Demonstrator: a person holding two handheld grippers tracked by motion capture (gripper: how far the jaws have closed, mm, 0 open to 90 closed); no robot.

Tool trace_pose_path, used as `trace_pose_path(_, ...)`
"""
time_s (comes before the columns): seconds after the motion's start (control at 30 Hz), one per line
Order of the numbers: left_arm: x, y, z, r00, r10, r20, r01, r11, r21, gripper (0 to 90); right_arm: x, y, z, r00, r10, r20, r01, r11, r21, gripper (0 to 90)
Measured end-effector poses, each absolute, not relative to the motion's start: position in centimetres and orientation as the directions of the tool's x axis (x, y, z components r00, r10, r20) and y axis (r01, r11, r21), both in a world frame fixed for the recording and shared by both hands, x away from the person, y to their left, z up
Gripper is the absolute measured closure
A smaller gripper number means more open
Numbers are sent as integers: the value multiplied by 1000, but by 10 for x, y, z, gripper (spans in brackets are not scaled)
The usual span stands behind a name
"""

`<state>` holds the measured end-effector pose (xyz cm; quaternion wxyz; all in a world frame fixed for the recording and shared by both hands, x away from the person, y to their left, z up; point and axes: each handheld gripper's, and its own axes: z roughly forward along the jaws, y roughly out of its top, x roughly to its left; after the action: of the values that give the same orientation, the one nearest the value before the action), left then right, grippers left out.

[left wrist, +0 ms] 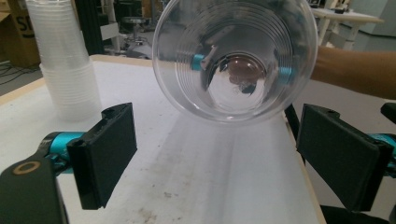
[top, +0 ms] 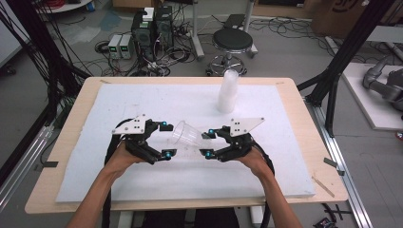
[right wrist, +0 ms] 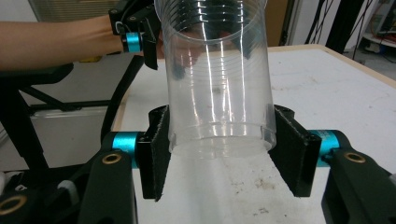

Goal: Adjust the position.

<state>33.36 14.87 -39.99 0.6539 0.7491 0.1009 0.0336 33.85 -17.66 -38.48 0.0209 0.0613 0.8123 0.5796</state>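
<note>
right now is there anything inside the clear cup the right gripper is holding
Nothing inside the clear cup: its open mouth shows bare ribbed walls and base. The right gripper clamps its base; reflections blur the very bottom.

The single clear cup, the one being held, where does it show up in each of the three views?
High view: the clear cup lies tilted at centre, between the two grippers, mouth toward the left gripper.
Left gripper view: upper centre, open mouth facing the camera.
Right gripper view: centre, base clamped between the right gripper's jaws.
Shared landmark: the white mat.
</note>
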Motion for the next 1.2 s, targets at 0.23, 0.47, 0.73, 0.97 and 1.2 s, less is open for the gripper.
trace_pose_path(0.23,337,133,-397,983,160,-86,106,-117,987,122,339,-175,-386,-993,108,44,74,297,952,436)
trace_pose_path(0.47,338,123,-395,986,137,-91,108,-115,987,123,338,-172,-388,-994,103,33,61,286,956,436)
trace_pose_path(0.73,341,122,-393,985,129,-111,121,-72,990,133,338,-170,-388,-996,90,24,47,262,964,436)
trace_pose_path(0.97,342,119,-392,989,103,-107,114,-68,991,182,338,-168,-391,-996,80,32,52,275,960,436)
trace_pose_path(1.2,342,120,-392,992,83,-96,102,-70,992,287,339,-167,-391,-996,83,31,54,284,957,436)
